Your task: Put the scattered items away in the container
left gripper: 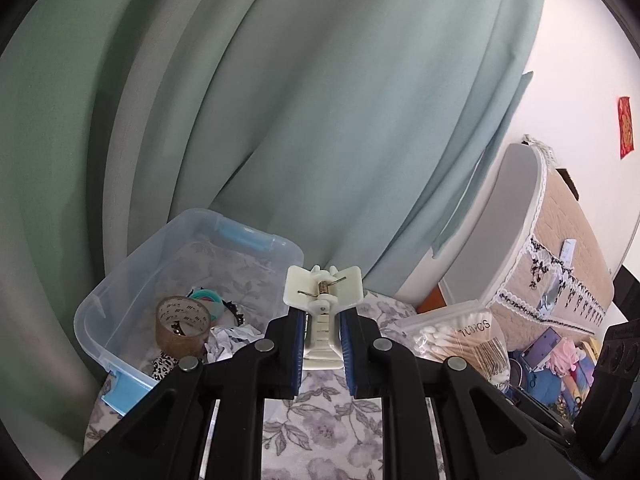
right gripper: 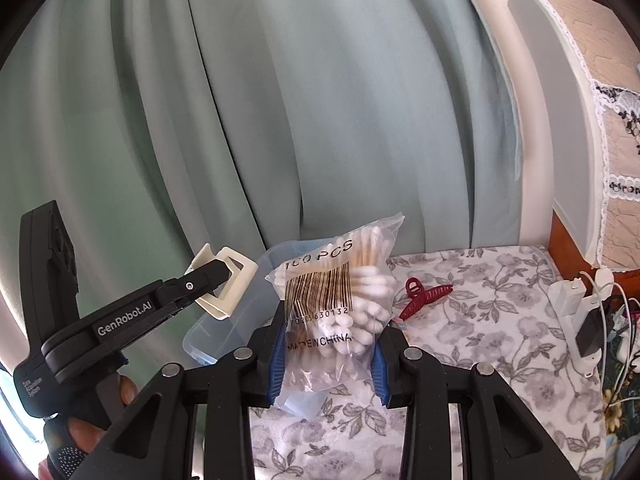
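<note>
Left gripper: blue pads clamped narrow on a cream hair clip, spring end pointing away, held above the cloth just right of the box. Right gripper: pads closed on a clear bag of cotton swabs, barcode side facing the camera, bag lifted off the surface. In the right wrist view the left gripper shows from the side, a hand on its handle.

Surface: grey floral cloth covering the tabletop, a bit rumpled at the far edge. A red claw clip lies on it behind the bag, untouched.

Clear plastic box with blue latches sits at the cloth's left end. Inside: 1 roll of brown tape standing on edge, crumpled white paper, a leopard-print item, some teal rings behind the tape.

White charger and cables at the right edge of the table.

Behind: pale green curtains hang in folds across most of the background. Right of them a white wall with a red paper decoration, and a white appliance under a beige lace-trimmed cover.
</note>
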`<action>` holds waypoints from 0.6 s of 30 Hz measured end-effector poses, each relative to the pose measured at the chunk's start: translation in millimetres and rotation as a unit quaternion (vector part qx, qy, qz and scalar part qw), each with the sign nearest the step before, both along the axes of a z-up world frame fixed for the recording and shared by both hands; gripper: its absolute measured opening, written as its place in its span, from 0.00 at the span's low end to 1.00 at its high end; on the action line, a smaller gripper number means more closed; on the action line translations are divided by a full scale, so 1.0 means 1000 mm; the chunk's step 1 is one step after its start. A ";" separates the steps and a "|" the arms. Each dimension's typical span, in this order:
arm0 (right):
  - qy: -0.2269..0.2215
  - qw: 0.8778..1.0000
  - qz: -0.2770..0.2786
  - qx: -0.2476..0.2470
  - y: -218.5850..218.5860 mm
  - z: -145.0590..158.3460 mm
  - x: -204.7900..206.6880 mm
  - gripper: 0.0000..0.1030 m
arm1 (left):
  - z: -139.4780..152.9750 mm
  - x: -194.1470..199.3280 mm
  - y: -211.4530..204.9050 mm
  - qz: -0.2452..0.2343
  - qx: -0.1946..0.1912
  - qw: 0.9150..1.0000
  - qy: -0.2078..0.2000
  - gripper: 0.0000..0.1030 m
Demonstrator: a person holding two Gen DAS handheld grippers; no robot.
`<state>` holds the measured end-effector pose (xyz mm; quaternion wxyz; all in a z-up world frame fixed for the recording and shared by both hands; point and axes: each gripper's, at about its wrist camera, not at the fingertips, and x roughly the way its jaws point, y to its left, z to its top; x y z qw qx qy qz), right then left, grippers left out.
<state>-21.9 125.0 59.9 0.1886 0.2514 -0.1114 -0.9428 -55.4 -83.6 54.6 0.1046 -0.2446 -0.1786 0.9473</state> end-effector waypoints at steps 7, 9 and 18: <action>-0.025 0.999 0.030 0.028 -0.035 -0.014 -0.021 0.36 | -0.020 -0.011 -0.033 0.026 0.016 0.999 -0.021 0.16; -0.030 0.998 0.038 0.036 -0.044 -0.017 -0.026 0.36 | -0.026 -0.015 -0.042 0.033 0.021 0.999 -0.026 0.16; -0.049 0.995 0.069 0.060 -0.078 -0.029 -0.050 0.36 | -0.050 -0.026 -0.068 0.055 0.040 0.996 -0.052 0.16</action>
